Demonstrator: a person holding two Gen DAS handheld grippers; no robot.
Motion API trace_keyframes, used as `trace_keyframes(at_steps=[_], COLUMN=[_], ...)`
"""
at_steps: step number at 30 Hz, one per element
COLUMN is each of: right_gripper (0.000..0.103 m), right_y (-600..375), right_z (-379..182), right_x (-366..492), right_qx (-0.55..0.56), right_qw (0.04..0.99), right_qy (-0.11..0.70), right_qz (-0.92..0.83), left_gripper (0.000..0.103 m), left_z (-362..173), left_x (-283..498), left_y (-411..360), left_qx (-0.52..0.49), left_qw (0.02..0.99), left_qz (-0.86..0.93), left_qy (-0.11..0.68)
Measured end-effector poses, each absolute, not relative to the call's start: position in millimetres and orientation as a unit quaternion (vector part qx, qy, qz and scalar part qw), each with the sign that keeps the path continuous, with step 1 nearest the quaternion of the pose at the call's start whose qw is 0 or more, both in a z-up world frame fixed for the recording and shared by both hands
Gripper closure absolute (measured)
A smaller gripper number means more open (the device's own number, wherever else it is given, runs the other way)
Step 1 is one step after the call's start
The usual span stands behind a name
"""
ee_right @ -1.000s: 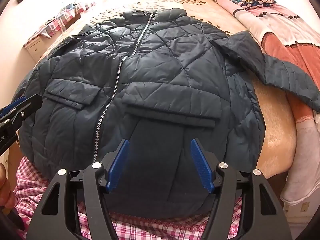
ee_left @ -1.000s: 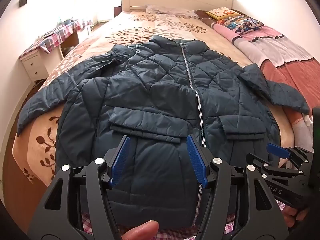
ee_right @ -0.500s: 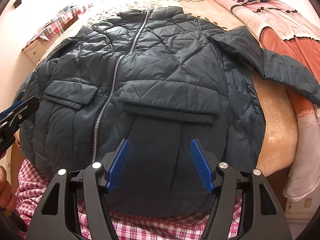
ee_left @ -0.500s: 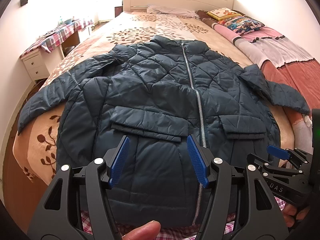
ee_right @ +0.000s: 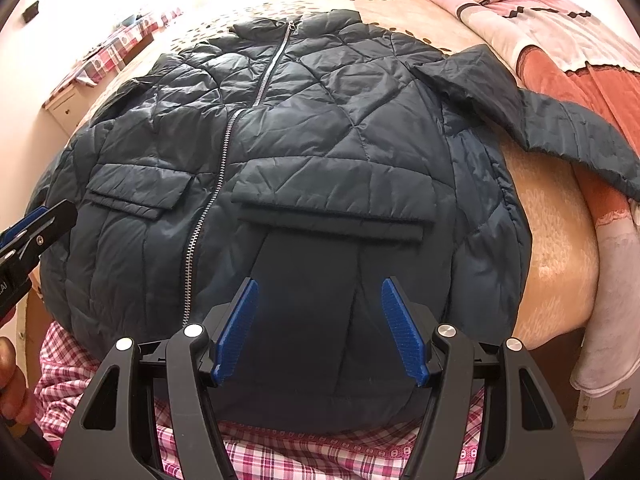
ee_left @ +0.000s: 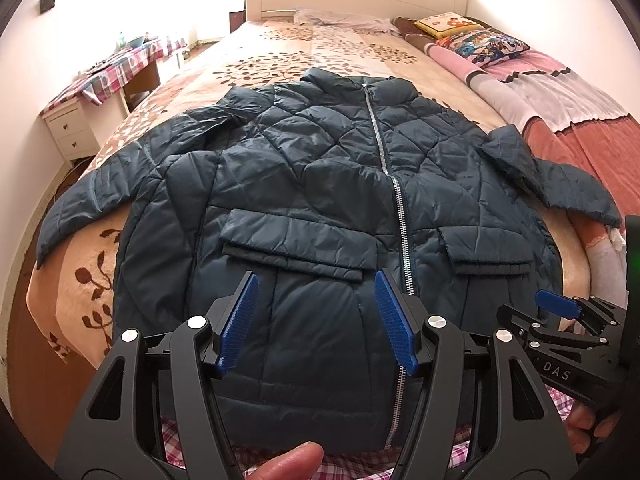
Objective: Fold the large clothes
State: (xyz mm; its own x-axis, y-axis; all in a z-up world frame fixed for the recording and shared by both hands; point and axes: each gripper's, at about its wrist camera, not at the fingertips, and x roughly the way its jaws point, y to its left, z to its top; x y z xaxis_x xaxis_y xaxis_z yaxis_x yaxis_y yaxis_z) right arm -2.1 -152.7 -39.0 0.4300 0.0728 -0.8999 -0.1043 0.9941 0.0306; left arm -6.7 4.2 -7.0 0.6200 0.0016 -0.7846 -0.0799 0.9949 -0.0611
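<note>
Bed with a beige coverlet printed in brown leaf motifs and a white panelled headboard; folded pink and rust blankets lie along its right edge, with patterned cushions near the head. A dark teal quilted puffer jacket, smooth and slightly glossy with diamond stitching above and vertical channels below, lies face up across the foot half of the bed, collar toward the headboard, hem at the foot edge over a pink checked cloth. Both sleeves are spread outward, the left toward the bed's left edge, the right across the blankets. A silver metal zipper is closed along the centre front; two rectangular flap pockets sit at either side of it. Left gripper and right gripper, black plastic frames with ribbed blue fingers, hover above the hem, fingers spread apart and holding nothing.
</note>
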Motion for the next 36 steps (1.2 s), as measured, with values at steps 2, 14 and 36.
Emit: trace_keyframes(at_steps=[2, 14, 36], right_gripper=[0.039, 0.039, 0.039], right_y=[-153.2, -155.0, -151.7], right_z=[-39.4, -41.5, -35.8], right_x=[-2.1, -3.3, -15.7], right_qx=[-0.013, -0.013, -0.032], right_qw=[0.845, 0.843, 0.841], right_qy=[0.533, 0.536, 0.539], right_qz=[0.052, 0.046, 0.020], left_gripper=[0.042, 0.042, 0.042], left_z=[-7.1, -2.8, 6.9], left_x=[-7.4, -6.2, -16.6], left_y=[4.1, -16.6, -36.4], left_qx=[-0.043, -0.018, -0.013], left_qw=[0.899, 0.901, 0.906], left_qz=[0.023, -0.011, -0.088], left_qy=[0.436, 0.434, 0.414])
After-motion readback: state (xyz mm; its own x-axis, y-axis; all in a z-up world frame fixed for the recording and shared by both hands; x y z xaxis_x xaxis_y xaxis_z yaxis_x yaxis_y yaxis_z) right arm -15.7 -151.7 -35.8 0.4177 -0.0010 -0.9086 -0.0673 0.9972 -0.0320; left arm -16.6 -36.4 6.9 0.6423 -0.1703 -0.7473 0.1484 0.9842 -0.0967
